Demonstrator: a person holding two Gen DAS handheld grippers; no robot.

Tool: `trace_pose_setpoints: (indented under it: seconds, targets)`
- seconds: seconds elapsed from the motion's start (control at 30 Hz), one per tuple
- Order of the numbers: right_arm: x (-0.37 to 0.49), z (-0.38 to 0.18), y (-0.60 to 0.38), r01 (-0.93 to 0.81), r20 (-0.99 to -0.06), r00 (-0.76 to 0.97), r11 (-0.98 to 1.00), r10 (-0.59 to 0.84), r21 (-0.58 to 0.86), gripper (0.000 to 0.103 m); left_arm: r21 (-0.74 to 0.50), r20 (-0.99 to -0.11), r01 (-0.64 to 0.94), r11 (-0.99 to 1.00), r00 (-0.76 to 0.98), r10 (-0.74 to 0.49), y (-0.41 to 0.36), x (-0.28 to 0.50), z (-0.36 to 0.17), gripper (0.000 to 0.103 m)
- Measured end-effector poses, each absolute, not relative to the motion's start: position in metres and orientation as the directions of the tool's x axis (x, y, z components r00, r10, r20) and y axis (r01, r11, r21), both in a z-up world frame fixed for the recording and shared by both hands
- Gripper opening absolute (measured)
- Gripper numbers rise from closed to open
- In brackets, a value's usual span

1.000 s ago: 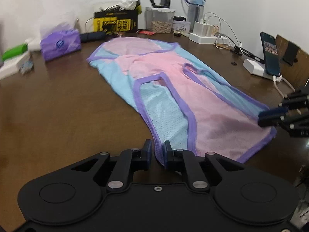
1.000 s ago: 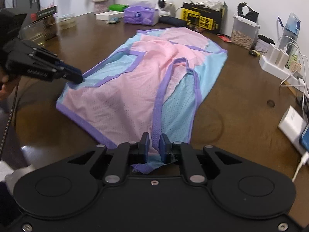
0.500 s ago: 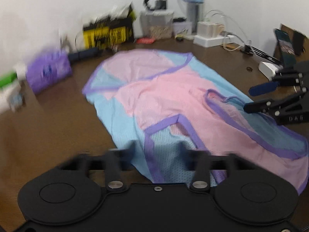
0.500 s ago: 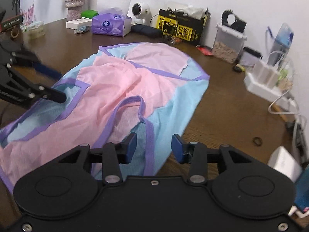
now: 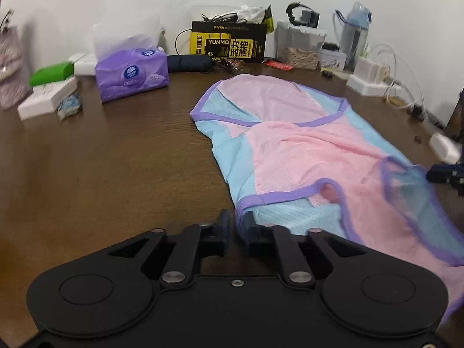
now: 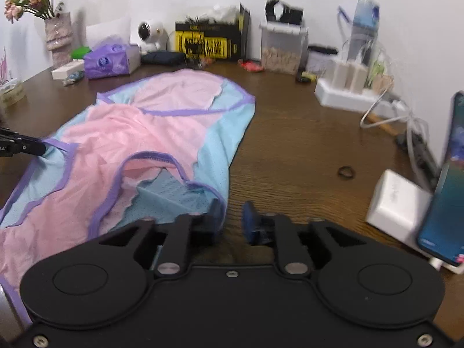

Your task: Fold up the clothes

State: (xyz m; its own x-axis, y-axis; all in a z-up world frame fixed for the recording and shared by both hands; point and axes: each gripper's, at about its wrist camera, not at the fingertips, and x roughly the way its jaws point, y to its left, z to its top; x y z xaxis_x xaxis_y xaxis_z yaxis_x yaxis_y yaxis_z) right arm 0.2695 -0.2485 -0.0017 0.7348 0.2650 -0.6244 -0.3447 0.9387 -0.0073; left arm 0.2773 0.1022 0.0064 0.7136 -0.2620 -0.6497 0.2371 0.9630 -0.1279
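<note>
Left gripper (image 5: pixel 235 223), low over the table (image 5: pixel 101 174), is pinching the mesh jersey's (image 5: pixel 304 150) near purple hem. Right gripper (image 6: pixel 232 214) is hovering with its claw narrowly parted, holding nothing, at the jersey's right edge.

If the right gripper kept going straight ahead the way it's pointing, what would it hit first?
Mostly bare table: the right gripper sits just beside the garment edge. Farther on, probably the clutter by the wall near the clear container; depth is unclear.
</note>
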Motion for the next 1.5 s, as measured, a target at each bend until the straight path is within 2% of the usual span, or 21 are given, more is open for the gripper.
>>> trace_pose_setpoints:
  seconds: [0.03, 0.13, 0.17, 0.2, 0.27, 0.3, 0.33, 0.47, 0.6, 0.7, 0.77, 0.83, 0.87, 0.9, 1.07, 1.1, 1.13, 1.17, 1.2, 1.4, 1.5]
  targets:
    - [0.261, -0.003, -0.247, -0.369, -0.634, 0.719, 0.929, 0.287, 0.002, 0.038, -0.147, -0.641, 0.258, 0.955, 0.711, -0.291, 0.100, 0.266, 0.007, 0.072]
    - [0.239, -0.010, -0.242, -0.426, -0.656, 0.677, 0.905, 0.334, 0.022, 0.037, -0.144, -0.661, 0.315, 0.938, 0.675, -0.328, 0.080, 0.248, 0.000, 0.072]
    - [0.235, -0.013, -0.239, -0.433, -0.662, 0.670, 0.901, 0.338, 0.022, 0.036, -0.138, -0.663, 0.311, 0.940, 0.676, -0.321, 0.076, 0.245, -0.003, 0.067]
    - [0.232, -0.016, -0.237, -0.439, -0.665, 0.663, 0.898, 0.343, 0.025, 0.036, -0.133, -0.665, 0.308, 0.942, 0.677, -0.315, 0.072, 0.242, -0.006, 0.052]
    - [0.231, -0.017, -0.231, -0.439, -0.670, 0.650, 0.897, 0.359, 0.054, 0.028, -0.111, -0.679, 0.305, 0.946, 0.671, -0.296, 0.064, 0.240, -0.013, 0.031]
    - [0.229, -0.017, -0.231, -0.437, -0.667, 0.650, 0.897, 0.363, 0.063, 0.017, -0.080, -0.672, 0.308, 0.948, 0.685, -0.279, 0.060, 0.237, -0.014, 0.019]
    - [0.227, -0.018, -0.231, -0.435, -0.665, 0.651, 0.898, 0.367, 0.069, 0.006, -0.054, -0.672, 0.300, 0.952, 0.695, -0.257, 0.058, 0.235, -0.014, 0.014]
    - [0.220, -0.018, -0.238, -0.395, -0.667, 0.670, 0.917, 0.325, 0.050, 0.004, -0.060, -0.664, 0.240, 0.969, 0.715, -0.218, 0.071, 0.227, -0.016, 0.002]
    - [0.210, -0.019, -0.251, -0.352, -0.659, 0.683, 0.933, 0.313, 0.078, 0.006, -0.090, -0.649, 0.191, 0.978, 0.734, -0.203, 0.086, 0.216, -0.018, 0.002]
    - [0.200, -0.016, -0.248, -0.356, -0.654, 0.691, 0.932, 0.307, 0.062, 0.029, -0.056, -0.655, 0.170, 0.984, 0.738, -0.164, 0.086, 0.210, -0.013, 0.005]
    - [0.191, -0.008, -0.244, -0.371, -0.626, 0.720, 0.929, 0.299, 0.017, 0.035, -0.068, -0.637, 0.188, 0.980, 0.748, -0.188, 0.082, 0.202, 0.000, 0.009]
    - [0.186, -0.002, -0.241, -0.401, -0.605, 0.723, 0.916, 0.333, 0.025, 0.036, -0.096, -0.600, 0.237, 0.967, 0.761, -0.246, 0.076, 0.194, 0.013, 0.027]
    - [0.181, 0.004, -0.237, -0.440, -0.584, 0.714, 0.896, 0.387, 0.056, 0.036, -0.105, -0.589, 0.266, 0.958, 0.760, -0.276, 0.072, 0.192, 0.017, 0.049]
    - [0.179, 0.005, -0.232, -0.475, -0.579, 0.693, 0.876, 0.429, 0.080, 0.036, -0.108, -0.578, 0.310, 0.945, 0.753, -0.313, 0.064, 0.190, 0.018, 0.062]
    - [0.186, -0.014, -0.201, -0.536, -0.625, 0.630, 0.840, 0.461, 0.080, 0.035, -0.048, -0.632, 0.388, 0.920, 0.701, -0.329, 0.036, 0.199, 0.000, 0.061]
    - [0.188, -0.019, -0.197, -0.534, -0.635, 0.624, 0.842, 0.455, 0.078, 0.030, -0.041, -0.643, 0.383, 0.923, 0.697, -0.317, 0.035, 0.200, -0.004, 0.060]
    - [0.189, -0.020, -0.198, -0.531, -0.637, 0.617, 0.842, 0.462, 0.097, 0.016, -0.044, -0.651, 0.378, 0.925, 0.691, -0.314, 0.035, 0.202, -0.006, 0.060]
    - [0.190, -0.021, -0.200, -0.527, -0.639, 0.611, 0.842, 0.469, 0.114, 0.008, -0.057, -0.664, 0.370, 0.927, 0.679, -0.312, 0.037, 0.204, -0.009, 0.060]
    - [0.189, -0.020, -0.202, -0.521, -0.641, 0.610, 0.846, 0.465, 0.117, 0.007, -0.065, -0.668, 0.367, 0.928, 0.675, -0.314, 0.038, 0.204, -0.011, 0.060]
    - [0.185, -0.009, -0.207, -0.528, -0.620, 0.626, 0.842, 0.473, 0.110, 0.009, -0.041, -0.662, 0.388, 0.921, 0.680, -0.316, 0.047, 0.192, -0.016, 0.060]
    - [0.183, -0.003, -0.210, -0.531, -0.609, 0.633, 0.840, 0.477, 0.106, 0.031, -0.159, -0.646, 0.406, 0.900, 0.647, -0.406, 0.053, 0.194, -0.007, 0.060]
